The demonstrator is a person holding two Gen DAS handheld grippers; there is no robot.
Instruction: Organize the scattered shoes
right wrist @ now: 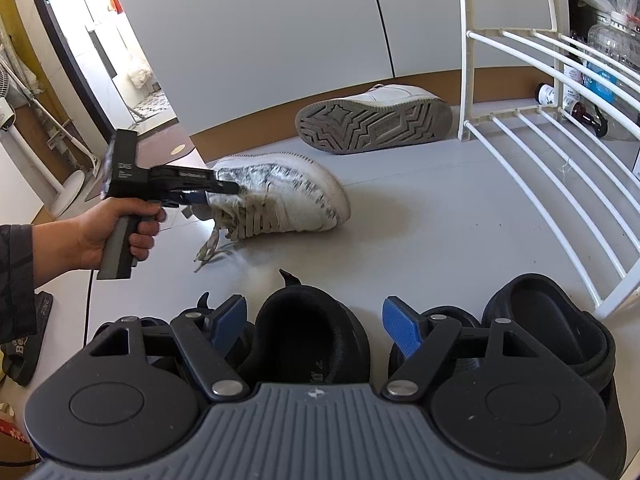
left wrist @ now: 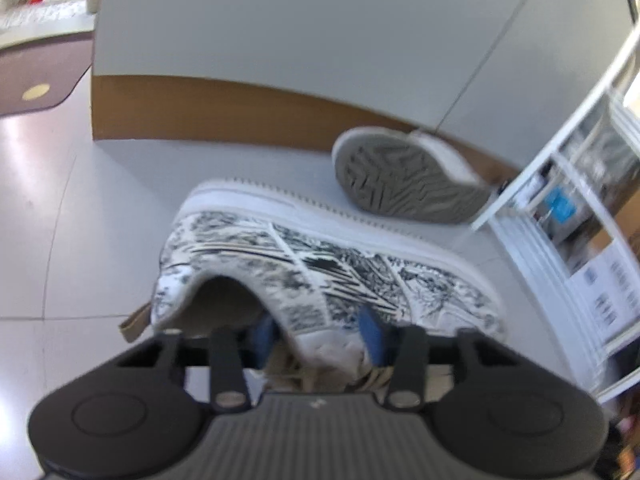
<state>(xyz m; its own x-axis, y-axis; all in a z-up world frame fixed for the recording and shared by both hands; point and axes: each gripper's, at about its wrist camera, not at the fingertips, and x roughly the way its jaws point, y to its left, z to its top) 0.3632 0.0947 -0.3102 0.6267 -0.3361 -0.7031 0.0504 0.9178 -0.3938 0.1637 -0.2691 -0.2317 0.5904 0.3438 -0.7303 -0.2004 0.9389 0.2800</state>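
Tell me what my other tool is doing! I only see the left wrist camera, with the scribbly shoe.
Observer: Your right tool hangs open and holds nothing.
Operator: Is anything under it?
Observer: Yes. Black shoes stand upright in a row just below it, beside the white rack.
Operator: How does my scribbly shoe look from there?
Observer: The patterned sneaker lies tipped on its side. Its laces trail on the floor, and the left tool is clamped on the rim of its opening.
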